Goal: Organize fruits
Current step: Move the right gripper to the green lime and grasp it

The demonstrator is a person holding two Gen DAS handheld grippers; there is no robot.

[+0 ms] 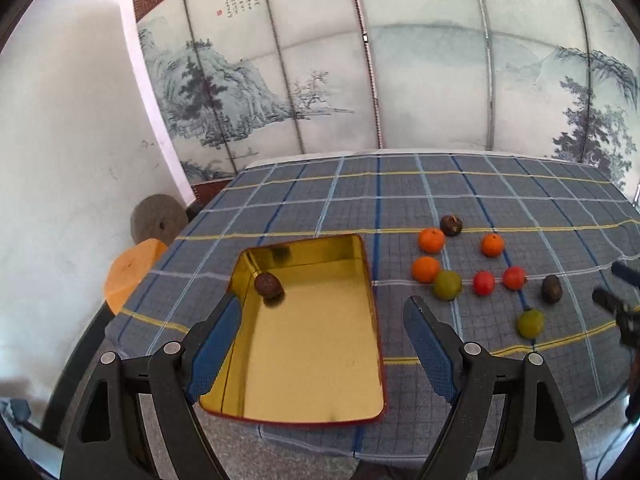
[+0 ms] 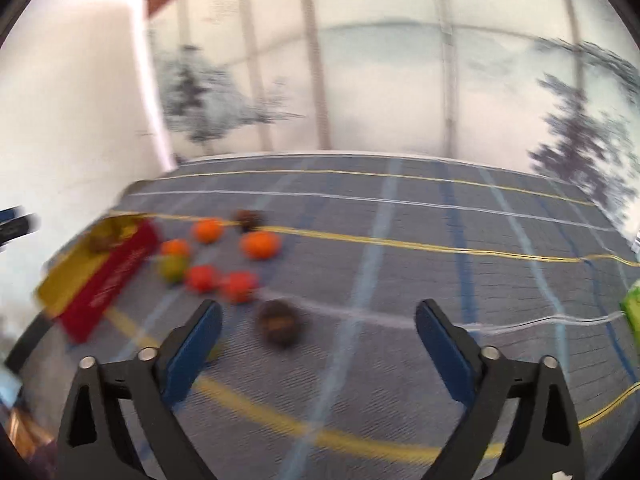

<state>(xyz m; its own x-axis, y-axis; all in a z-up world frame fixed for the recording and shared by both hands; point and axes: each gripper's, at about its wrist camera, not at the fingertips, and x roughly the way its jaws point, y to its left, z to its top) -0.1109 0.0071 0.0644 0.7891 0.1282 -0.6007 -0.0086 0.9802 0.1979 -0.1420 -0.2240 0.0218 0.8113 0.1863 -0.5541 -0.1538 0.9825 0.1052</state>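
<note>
Gold-lined and red-rimmed, a shallow metal tin (image 1: 304, 360) lies on the checked tablecloth (image 1: 440, 192) straight ahead of the left gripper (image 1: 324, 312), whose blue-padded jaws stand wide apart with nothing between them. One brown fruit (image 1: 269, 285) sits in the tin's far left corner, just beyond the left finger's tip. Off to the gripper's right, apart from the tin, the loose fruit is scattered on the cloth: three oranges (image 1: 431, 239), two red fruits (image 1: 484, 282), two green ones (image 1: 448, 285) and two more brown ones (image 1: 451, 225).

The right wrist view is blurred. The right gripper (image 2: 318, 320) also has its jaws spread wide and empty; a dark brown fruit (image 2: 281, 321) lies on the cloth in the gap ahead of them, nearer the left finger and untouched. The tin's red side (image 2: 108, 280) shows white lettering, too smeared to read.

Behind the table stands a folding screen (image 1: 320, 60) painted with an ink landscape; its columns of calligraphy and red seals are too small to read.
</note>
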